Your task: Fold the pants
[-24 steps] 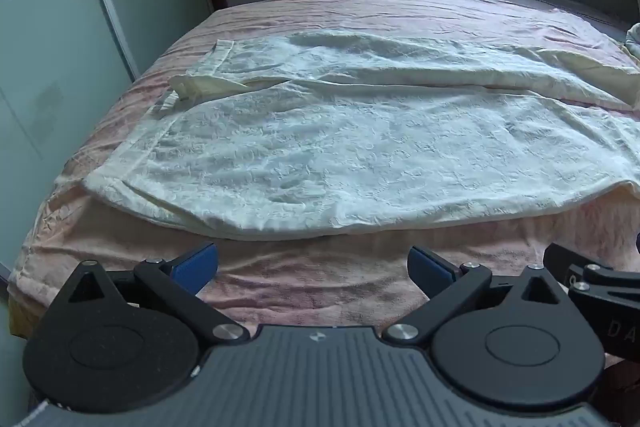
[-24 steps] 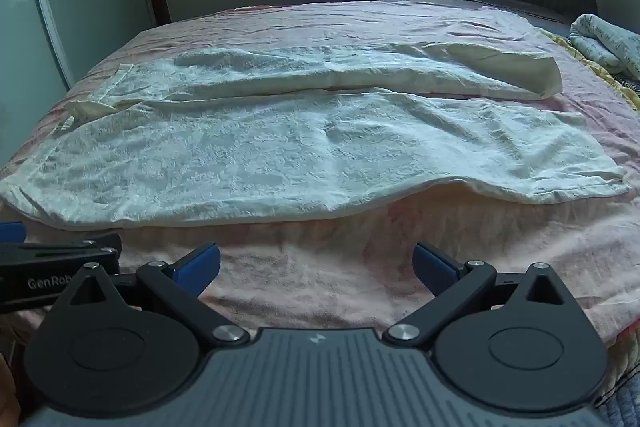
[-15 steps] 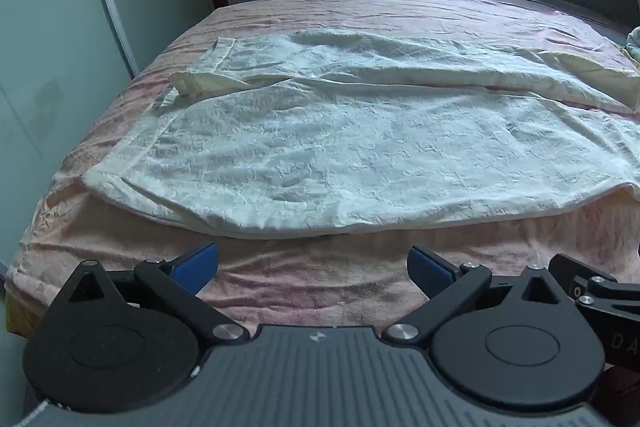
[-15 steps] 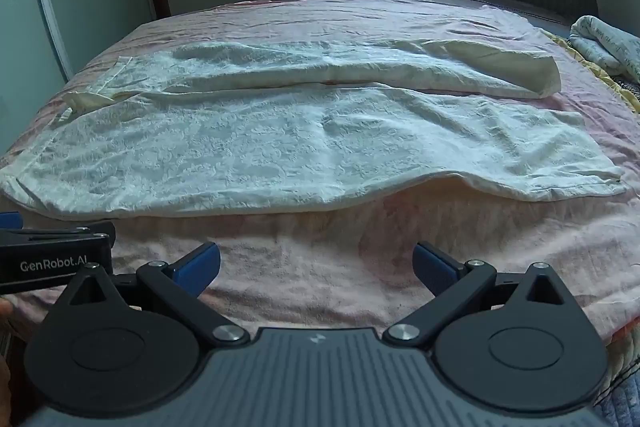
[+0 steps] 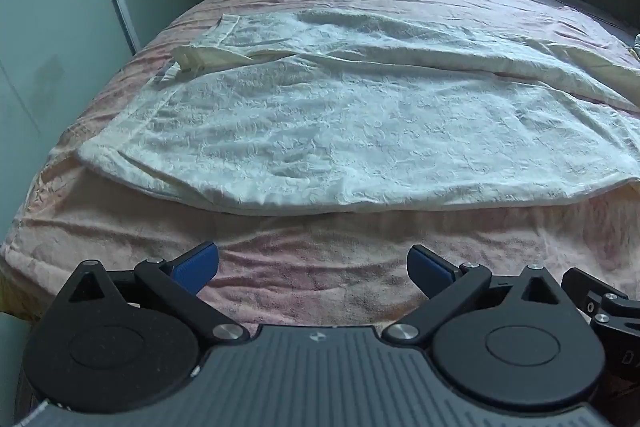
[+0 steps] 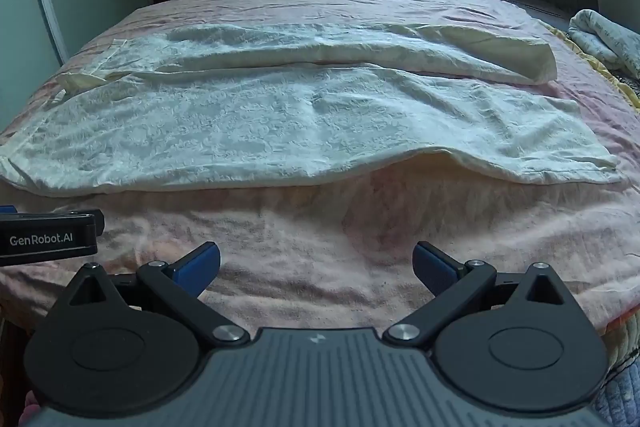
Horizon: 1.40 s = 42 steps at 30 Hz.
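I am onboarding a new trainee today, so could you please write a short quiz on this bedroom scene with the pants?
1. True or false: the left tongs are shut on the pants.
2. Multiple choice: the pants lie on A) a wooden floor, B) the pink bedsheet, C) a chair.
3. Fill in: in the right wrist view, the two pant legs end toward the ____ side of the picture.

Key
1. False. Both the left tongs and the right tongs are open and empty, above bare sheet short of the near edge of the cloth.
2. B. They lie spread flat, both legs side by side across the bed.
3. Right. The waist lies at the left.
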Motion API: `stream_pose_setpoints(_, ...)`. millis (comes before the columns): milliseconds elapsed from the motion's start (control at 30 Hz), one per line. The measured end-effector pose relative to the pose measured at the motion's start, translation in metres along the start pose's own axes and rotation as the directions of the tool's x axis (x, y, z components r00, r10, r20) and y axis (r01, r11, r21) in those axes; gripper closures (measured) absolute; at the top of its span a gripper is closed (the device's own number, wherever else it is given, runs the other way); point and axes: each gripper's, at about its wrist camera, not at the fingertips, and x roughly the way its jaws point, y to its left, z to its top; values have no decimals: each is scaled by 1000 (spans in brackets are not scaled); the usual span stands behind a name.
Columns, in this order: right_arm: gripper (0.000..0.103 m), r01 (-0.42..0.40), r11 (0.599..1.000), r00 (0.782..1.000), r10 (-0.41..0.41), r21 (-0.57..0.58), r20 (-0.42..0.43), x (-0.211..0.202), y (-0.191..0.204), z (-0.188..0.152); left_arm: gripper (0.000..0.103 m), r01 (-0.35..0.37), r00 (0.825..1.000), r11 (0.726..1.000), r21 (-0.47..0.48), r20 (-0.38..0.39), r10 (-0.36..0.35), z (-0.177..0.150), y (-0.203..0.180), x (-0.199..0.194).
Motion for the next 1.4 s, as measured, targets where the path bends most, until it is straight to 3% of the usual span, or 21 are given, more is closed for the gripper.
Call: stream_pose_setpoints(1400, 0, -25, 1000, 999, 25, 18, -24, 8, -4, -5, 1, 10, 1000, 999, 39, -26, -9, -3, -5, 7)
